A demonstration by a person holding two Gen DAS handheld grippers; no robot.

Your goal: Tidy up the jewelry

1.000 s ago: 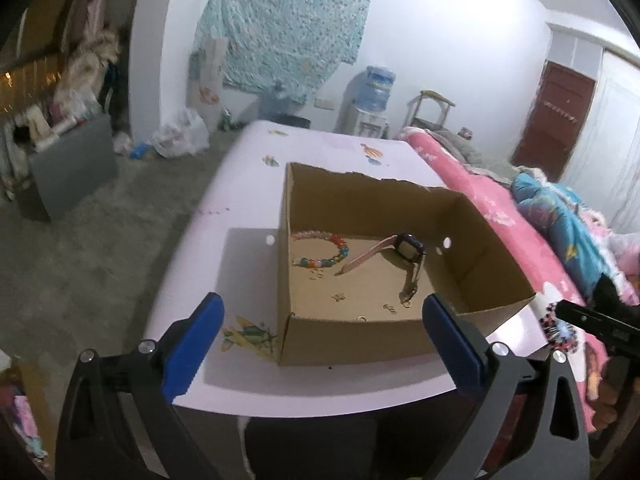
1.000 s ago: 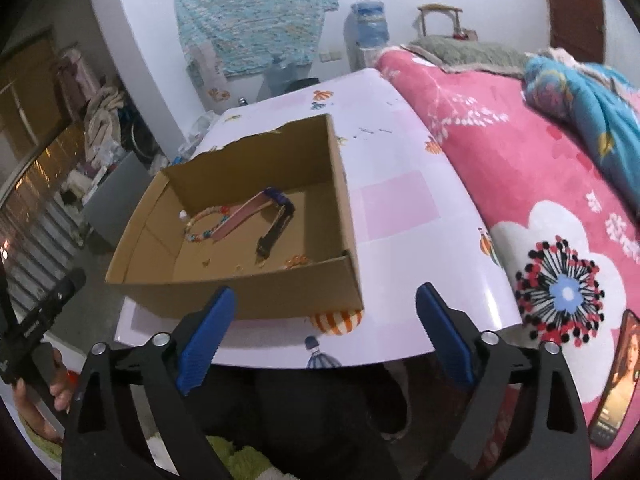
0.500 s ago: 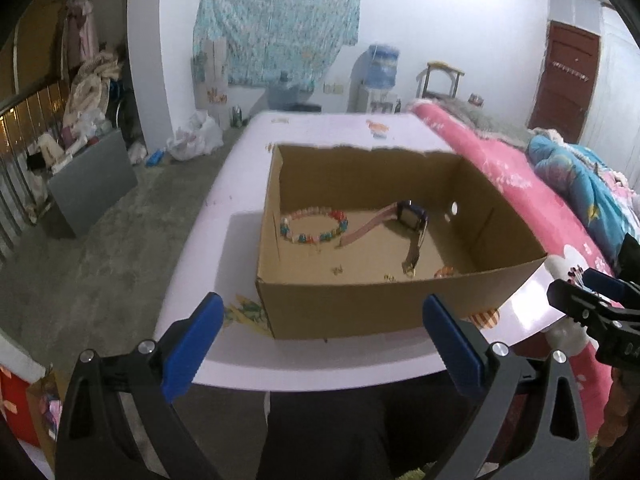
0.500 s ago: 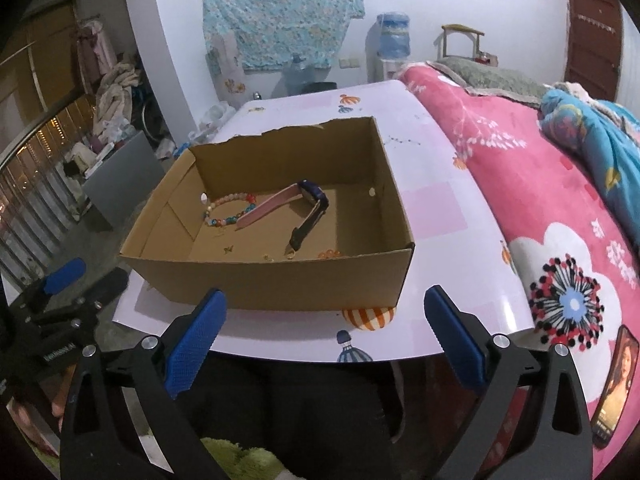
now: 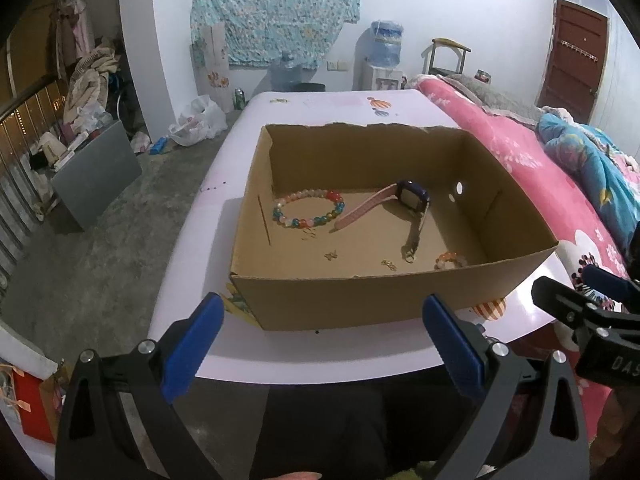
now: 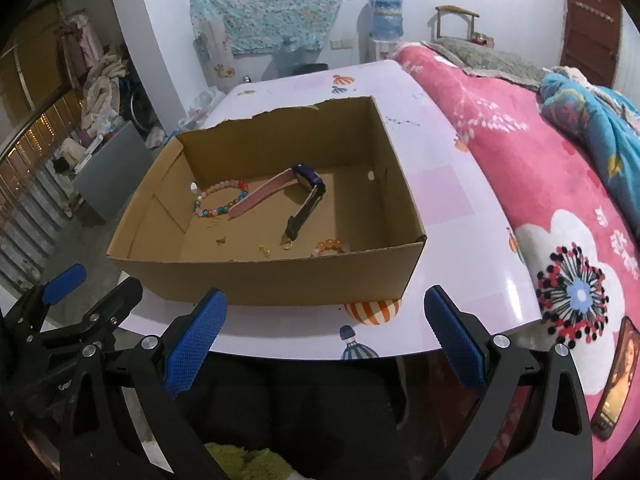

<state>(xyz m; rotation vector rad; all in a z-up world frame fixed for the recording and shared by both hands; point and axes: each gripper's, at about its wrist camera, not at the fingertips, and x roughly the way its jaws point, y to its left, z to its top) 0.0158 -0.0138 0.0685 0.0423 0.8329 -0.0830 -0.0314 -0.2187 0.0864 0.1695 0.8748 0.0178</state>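
Observation:
An open cardboard box [image 5: 360, 300] [image 6: 256, 280] stands on the white table [image 5: 320, 356] [image 6: 472, 240]. Inside lie a multicoloured bead bracelet [image 5: 308, 210] [image 6: 218, 200], a pink-strapped watch with a dark face [image 5: 412, 196] [image 6: 308, 178], a small orange bead bracelet [image 5: 450, 259] [image 6: 330, 246] and several tiny gold pieces [image 5: 330, 255] [image 6: 264, 250]. My left gripper [image 5: 320, 344] is open and empty, just before the box's near wall. My right gripper [image 6: 324, 340] is open and empty at the table's near edge.
A bed with a pink flowered blanket [image 6: 560, 200] [image 5: 560, 184] lies along the table's right side, with a phone [image 6: 616, 380] on it. A grey cabinet [image 5: 96, 168] stands on the floor at left. Each gripper shows in the other's view: right [image 5: 588, 320], left [image 6: 76, 312].
Both grippers have risen and tilted so the box's inside shows more fully. The box and jewelry have not moved. Both grippers stay open.

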